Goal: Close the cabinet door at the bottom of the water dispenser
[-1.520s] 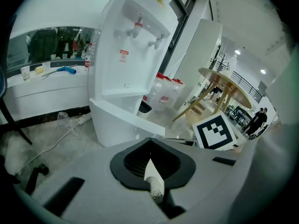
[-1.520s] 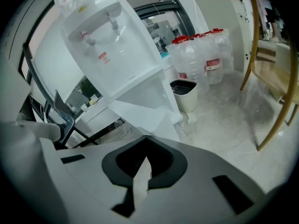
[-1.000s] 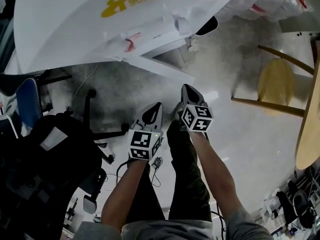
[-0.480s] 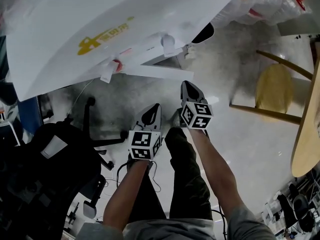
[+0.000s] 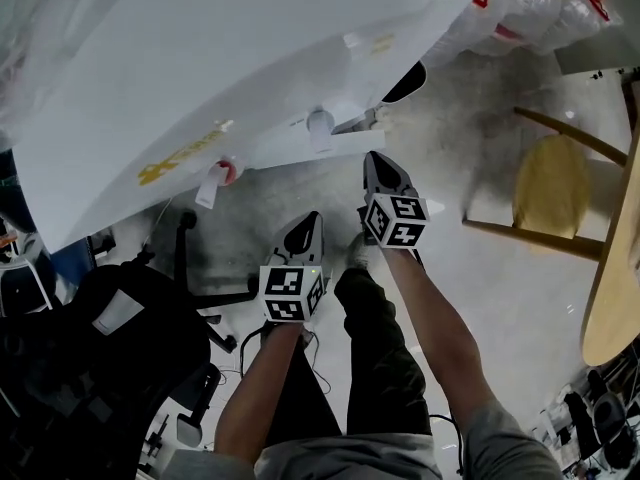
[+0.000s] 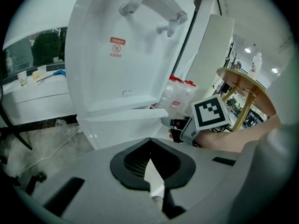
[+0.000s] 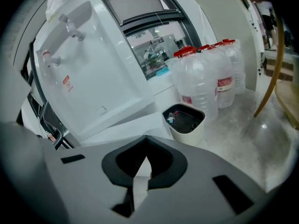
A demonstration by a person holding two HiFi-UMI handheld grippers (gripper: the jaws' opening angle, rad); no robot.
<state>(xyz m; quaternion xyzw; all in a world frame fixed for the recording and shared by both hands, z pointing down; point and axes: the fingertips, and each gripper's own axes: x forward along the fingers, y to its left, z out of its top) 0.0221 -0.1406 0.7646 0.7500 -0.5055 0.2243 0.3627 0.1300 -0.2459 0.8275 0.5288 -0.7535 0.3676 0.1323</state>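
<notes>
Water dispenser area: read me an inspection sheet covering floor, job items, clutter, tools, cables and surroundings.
Surface: grey speckled floor.
Job's things: water dispenser; its bottom cabinet door looks ajar.
Clutter: waste bin, red-capped water bottles.
Grippers: left tool shut, empty; right tool shut, empty, near the door's edge.
Cables: white cable on the floor.
Surroundings: black office chair, wooden chair, wooden table.
</notes>
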